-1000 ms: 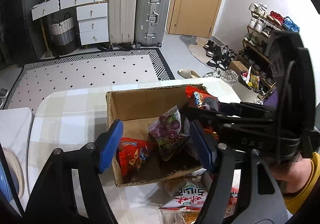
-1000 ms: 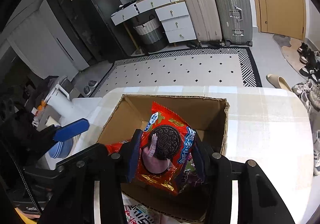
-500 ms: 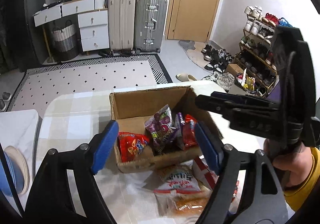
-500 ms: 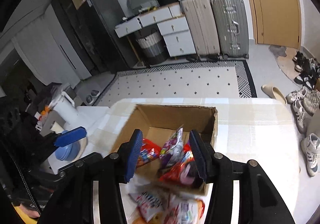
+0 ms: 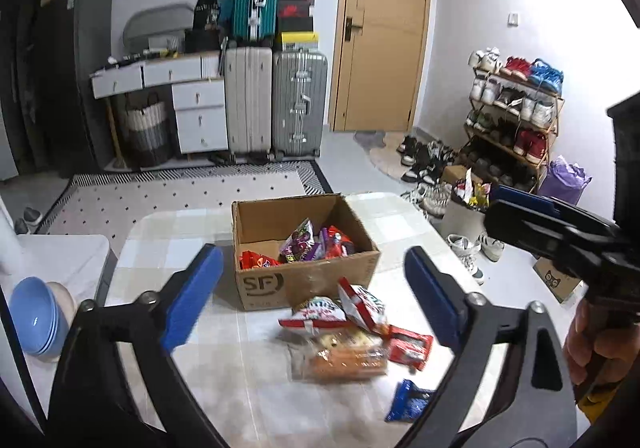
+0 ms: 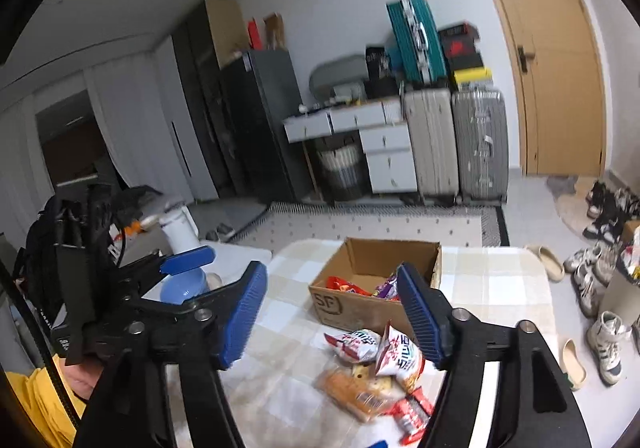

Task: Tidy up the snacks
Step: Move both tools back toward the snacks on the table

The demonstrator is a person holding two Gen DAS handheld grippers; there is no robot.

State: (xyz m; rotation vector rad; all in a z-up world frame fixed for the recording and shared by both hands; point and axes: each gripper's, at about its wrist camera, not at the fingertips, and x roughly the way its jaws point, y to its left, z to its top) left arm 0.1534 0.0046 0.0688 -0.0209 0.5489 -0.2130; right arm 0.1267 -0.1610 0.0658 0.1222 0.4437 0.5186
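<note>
Left wrist view: left gripper [image 5: 312,288] wide open and empty, blue pads framing the centre of the frame. Box [image 5: 304,280] at centre on a checked table [image 5: 180,248], several snack packs already inside. Loose snacks [image 5: 344,340] lower centre, just in front of the box: white-and-red bags, a clear pack of biscuits, a red pack, a blue pack [image 5: 410,402] nearest the camera. Right gripper [image 5: 524,203] at right edge, raised clear of the table. Blue bowls [image 5: 34,314] at lower left. Suitcases, drawers and a wooden door at top; shoe rack at right.

Right wrist view: right gripper [image 6: 334,314] also wide open, nothing held. Box [image 6: 372,288] at centre, loose snacks [image 6: 376,368] lower centre. Left gripper [image 6: 186,260] at left. Dark cabinets upper left, door upper right.

Likely next: lowering onto one loose bag, pinching a crimped edge rather than the puffed middle, lifting clear of the pile, releasing over the box.
</note>
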